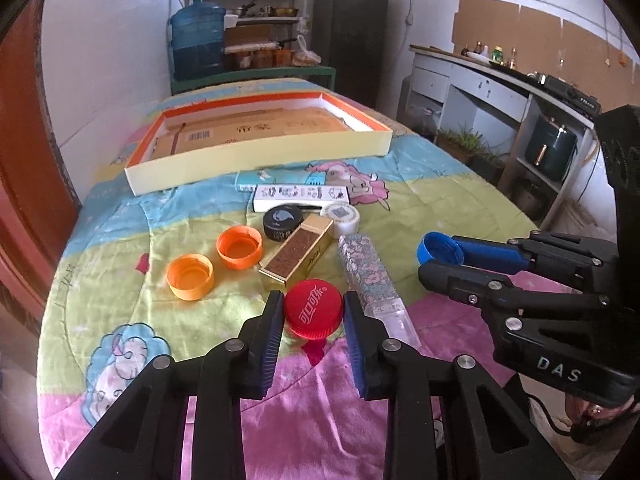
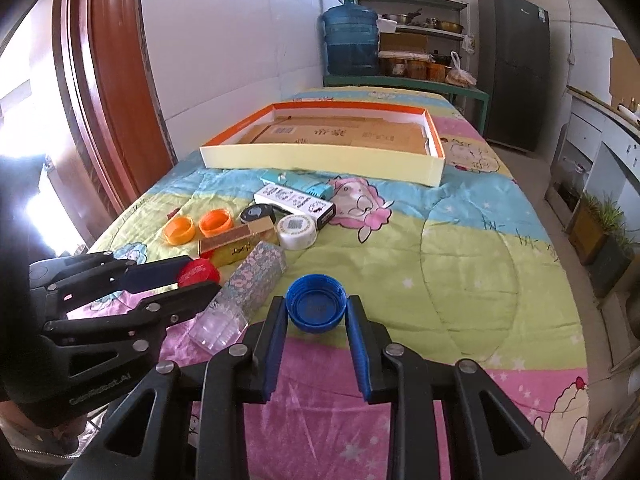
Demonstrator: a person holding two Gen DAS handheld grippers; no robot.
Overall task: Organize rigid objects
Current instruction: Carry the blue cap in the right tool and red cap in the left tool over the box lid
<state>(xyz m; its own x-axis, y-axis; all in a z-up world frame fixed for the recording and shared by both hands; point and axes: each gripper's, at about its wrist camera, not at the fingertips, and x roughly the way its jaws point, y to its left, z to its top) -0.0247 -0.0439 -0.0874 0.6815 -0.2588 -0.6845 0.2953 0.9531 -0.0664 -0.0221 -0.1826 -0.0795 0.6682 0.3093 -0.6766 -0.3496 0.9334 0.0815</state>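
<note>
My left gripper (image 1: 314,309) is shut on a red bottle cap (image 1: 314,309), held just above the quilt; it also shows in the right wrist view (image 2: 199,273). My right gripper (image 2: 317,309) is shut on a blue bottle cap (image 2: 317,307), open side up, seen at the right of the left wrist view (image 1: 439,249). On the quilt lie two orange caps (image 1: 190,276) (image 1: 239,253), a gold box (image 1: 298,253), a floral clear-ended box (image 1: 370,280), a black tin (image 1: 283,221), a white tin (image 1: 340,216) and two long boxes (image 1: 300,196). A shallow orange-rimmed box (image 1: 260,160) stands behind them.
The table carries a cartoon quilt (image 2: 460,260). A red door (image 2: 112,92) is at the left, a water jug (image 2: 351,40) and shelves behind, a dark fridge (image 2: 514,64) and a counter (image 1: 500,92) to the right.
</note>
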